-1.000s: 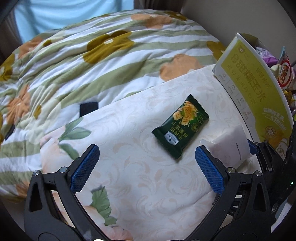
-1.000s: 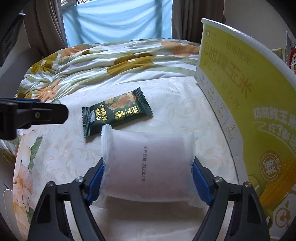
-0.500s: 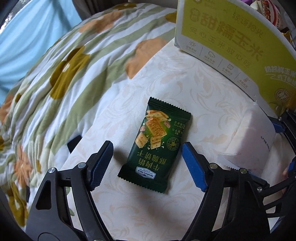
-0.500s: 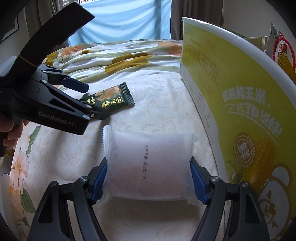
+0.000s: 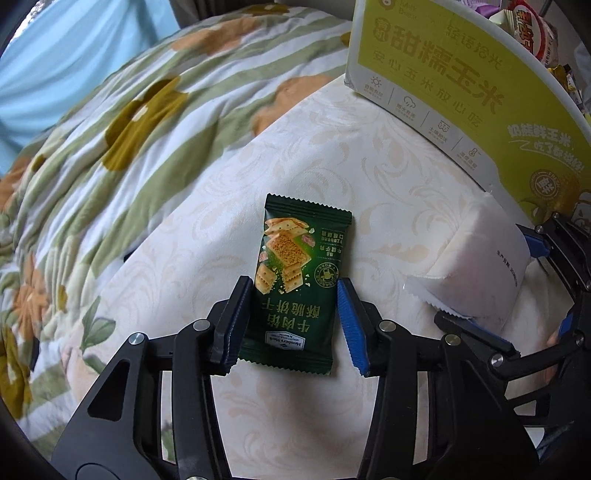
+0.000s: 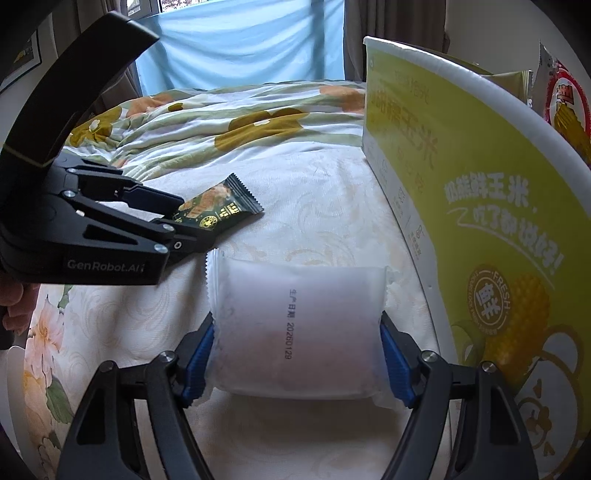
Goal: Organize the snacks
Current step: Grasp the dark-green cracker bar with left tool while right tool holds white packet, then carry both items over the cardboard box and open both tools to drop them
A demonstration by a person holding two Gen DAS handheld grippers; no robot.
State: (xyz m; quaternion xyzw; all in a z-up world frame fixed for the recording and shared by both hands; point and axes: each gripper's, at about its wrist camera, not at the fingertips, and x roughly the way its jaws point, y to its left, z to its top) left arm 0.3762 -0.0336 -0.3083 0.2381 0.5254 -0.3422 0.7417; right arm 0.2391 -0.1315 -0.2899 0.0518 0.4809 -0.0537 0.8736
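Note:
A dark green cracker packet (image 5: 295, 266) lies flat on the cream bedspread (image 5: 388, 177). My left gripper (image 5: 291, 295) points steeply down and is shut on it, a blue pad pressing each long side of its lower half. The right wrist view shows the same packet (image 6: 225, 206) sticking out past the left gripper (image 6: 184, 221). A plump white packet (image 6: 295, 325) with a printed date sits low over the bedspread with my right gripper (image 6: 295, 339) shut on its two ends. It also shows in the left wrist view as the white packet (image 5: 480, 266), to the right.
A tall yellow and white carton (image 6: 480, 184) stands close on the right, its wall (image 5: 461, 92) just behind the white packet. Snack bags (image 5: 528, 33) stick up inside it. A flowered quilt (image 5: 129, 129) lies rumpled to the left and behind. A hand (image 6: 11, 299) shows at the left edge.
My left gripper swung over the green packet, rolled to line up with it, came down and shut on its sides. The right gripper kept still with the white packet.

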